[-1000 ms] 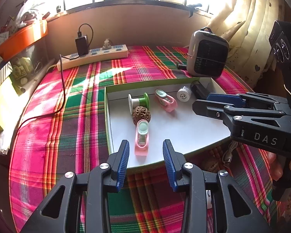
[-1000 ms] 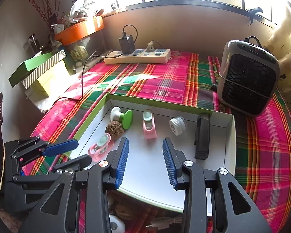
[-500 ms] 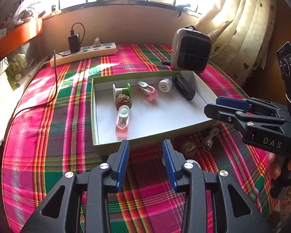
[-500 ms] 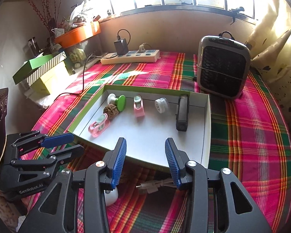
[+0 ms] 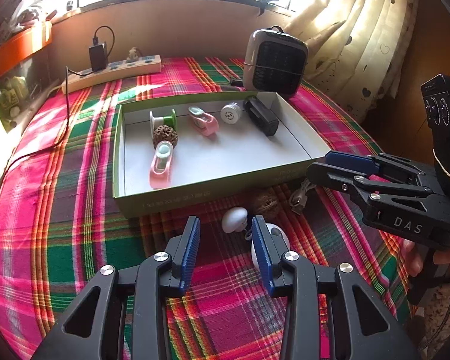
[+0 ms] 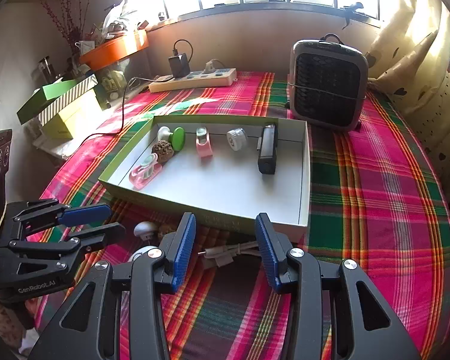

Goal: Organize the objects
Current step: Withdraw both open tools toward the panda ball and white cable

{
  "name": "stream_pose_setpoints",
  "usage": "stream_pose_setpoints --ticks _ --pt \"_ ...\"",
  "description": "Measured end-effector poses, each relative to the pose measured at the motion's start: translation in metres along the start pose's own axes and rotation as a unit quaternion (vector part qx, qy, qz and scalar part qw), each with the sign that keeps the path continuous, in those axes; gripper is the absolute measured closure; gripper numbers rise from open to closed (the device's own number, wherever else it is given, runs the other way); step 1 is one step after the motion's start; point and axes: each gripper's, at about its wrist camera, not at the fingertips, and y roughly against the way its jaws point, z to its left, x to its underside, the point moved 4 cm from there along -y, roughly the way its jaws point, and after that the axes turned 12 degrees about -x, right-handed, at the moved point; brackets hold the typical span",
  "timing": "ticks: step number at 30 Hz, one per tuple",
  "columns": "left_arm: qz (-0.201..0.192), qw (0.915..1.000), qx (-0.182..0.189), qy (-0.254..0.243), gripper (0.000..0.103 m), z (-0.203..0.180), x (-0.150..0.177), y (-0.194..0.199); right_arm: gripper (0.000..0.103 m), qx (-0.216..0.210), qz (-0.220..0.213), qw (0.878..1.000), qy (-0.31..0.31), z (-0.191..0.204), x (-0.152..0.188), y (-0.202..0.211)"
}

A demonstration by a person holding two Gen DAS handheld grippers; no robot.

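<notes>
A: Where do the things stand?

B: A shallow box [image 5: 195, 201], green outside and white inside, lies on the plaid table [image 5: 60, 225]. In it: two pink clips [image 5: 162, 165], a walnut [image 5: 164, 134], a green-and-white spool [image 5: 162, 118], a white cap [image 5: 231, 113] and a black block [image 5: 261, 115] along the far side.

A: And outside the box?

B: Just in front of its near wall lie a white egg-shaped piece [image 5: 234, 223], a second walnut [image 5: 265, 202], a coiled cable [image 6: 228, 253] and a round white piece [image 5: 277, 234], partly hidden behind a finger.

A: The grippers?

B: The left gripper [image 5: 226, 247] hangs above the cloth with jaws apart and nothing between them; the white pieces are just ahead. The right gripper [image 6: 225, 249] has just been opening its jaws; they stand apart over the cable, not pressing it. Each gripper shows at the edge of the other's view.

A: Farther out?

B: A small heater [image 6: 327, 87] behind the box, a power strip [image 6: 195, 79] with a charger by the wall, stacked boxes [image 6: 60, 102] at the left, a curtain [image 5: 360, 39] at the right.
</notes>
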Motion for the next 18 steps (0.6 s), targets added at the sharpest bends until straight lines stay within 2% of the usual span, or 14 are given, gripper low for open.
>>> stream_pose_setpoints --ticks 11,14,18 --pt "0.016 0.9992 0.036 -0.01 0.067 -0.017 0.006 -0.005 0.06 0.003 0.001 1.0 -0.009 -0.006 0.014 0.004" --pt "0.021 0.9987 0.045 -0.012 0.062 -0.02 0.007 -0.006 0.06 0.003 0.002 1.0 -0.013 -0.008 0.017 0.005" --pt "0.027 0.9983 0.05 -0.015 0.062 -0.024 0.009 -0.009 0.058 0.003 0.004 1.0 -0.02 -0.012 0.021 0.005"
